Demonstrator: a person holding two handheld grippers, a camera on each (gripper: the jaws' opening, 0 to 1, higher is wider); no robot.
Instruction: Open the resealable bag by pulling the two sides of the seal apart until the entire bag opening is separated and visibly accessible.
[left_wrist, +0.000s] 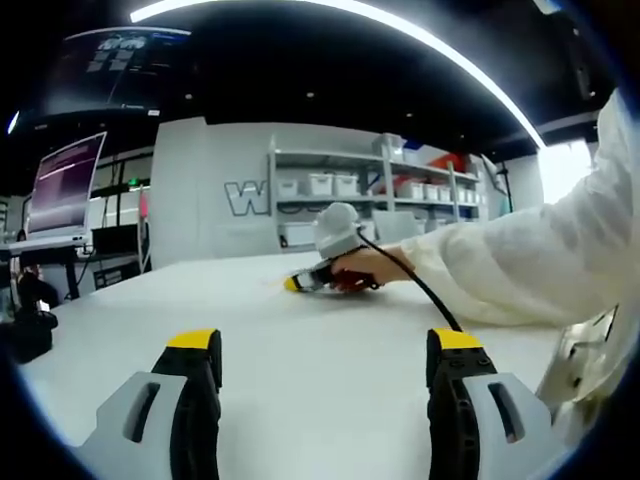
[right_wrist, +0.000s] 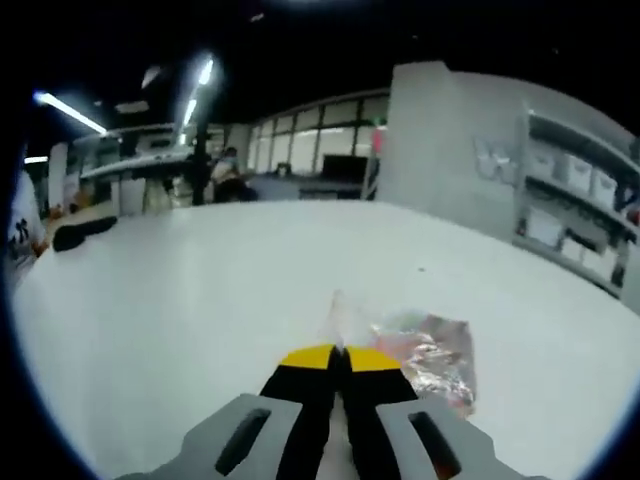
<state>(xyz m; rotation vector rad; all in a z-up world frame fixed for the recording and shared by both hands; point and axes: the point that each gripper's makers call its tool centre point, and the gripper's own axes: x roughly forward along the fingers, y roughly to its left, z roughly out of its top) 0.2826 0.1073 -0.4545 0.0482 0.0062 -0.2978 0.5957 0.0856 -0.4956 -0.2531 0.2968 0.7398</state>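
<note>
the left gripper (left_wrist: 325, 375) hangs spread wide over the bare white table (left_wrist: 300, 320). the right gripper (right_wrist: 340, 358), in a hand (left_wrist: 365, 265), has its jaws pressed together on the clear edge of the resealable bag (right_wrist: 425, 355), which lies crinkled on the table. shelves (left_wrist: 380, 190) with bins stand behind; a monitor (left_wrist: 65, 185) sits beside.

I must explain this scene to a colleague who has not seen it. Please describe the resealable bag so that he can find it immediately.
Look at the large white table. In the right gripper view, the bag lies flat on the table, just beyond the yellow tips of the right claw, which is shut on its clear edge. It is transparent and crinkled, with shiny reddish contents, the one loose object on that bare surface.
</note>
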